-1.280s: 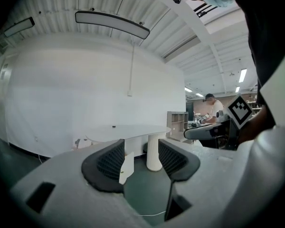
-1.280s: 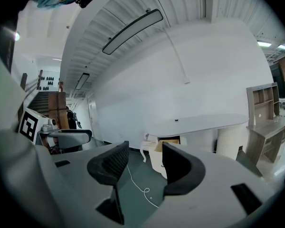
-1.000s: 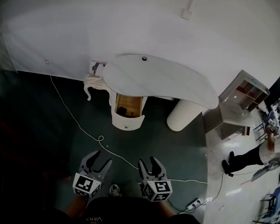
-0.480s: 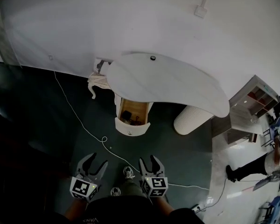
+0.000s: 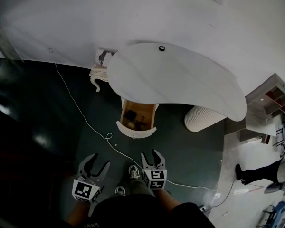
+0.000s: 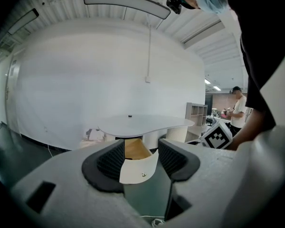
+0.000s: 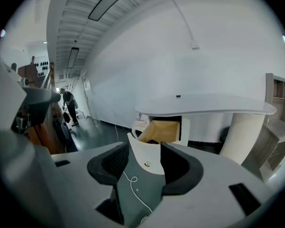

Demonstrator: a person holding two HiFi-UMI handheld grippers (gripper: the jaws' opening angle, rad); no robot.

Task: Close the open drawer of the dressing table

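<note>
The dressing table [image 5: 180, 82] stands against the white wall, and its open drawer [image 5: 137, 120] sticks out from under the kidney-shaped white surface toward the person, well apart from both grippers. From the head view the surface hides the back of the drawer; a few dark items [image 5: 138, 120] lie on its wooden bottom, too small to identify. A cream piece of furniture with a curved leg [image 5: 99, 73] is partly hidden behind the table's left end, and a ribbed white pedestal [image 5: 202, 118] shows only partly under its right end. The left gripper [image 5: 99, 161] and right gripper [image 5: 151, 156] sit low in the frame above the dark floor, the person's arms cut off at the bottom edge. Only the gripper views settle the fingers: the left fingers [image 6: 109, 161] stand released with just the distant curved drawer front framed in the gap, and the right fingers [image 7: 178, 164] are likewise spread and empty. These low views hide the drawer's contents behind its front, but show the small knob [image 7: 147, 164] that the head view cannot resolve. The white cable [image 5: 85, 122] runs across the floor in the head view; the right gripper view catches only a loop of it. A small dark object [image 5: 161, 47] rests on the surface near the wall.
</note>
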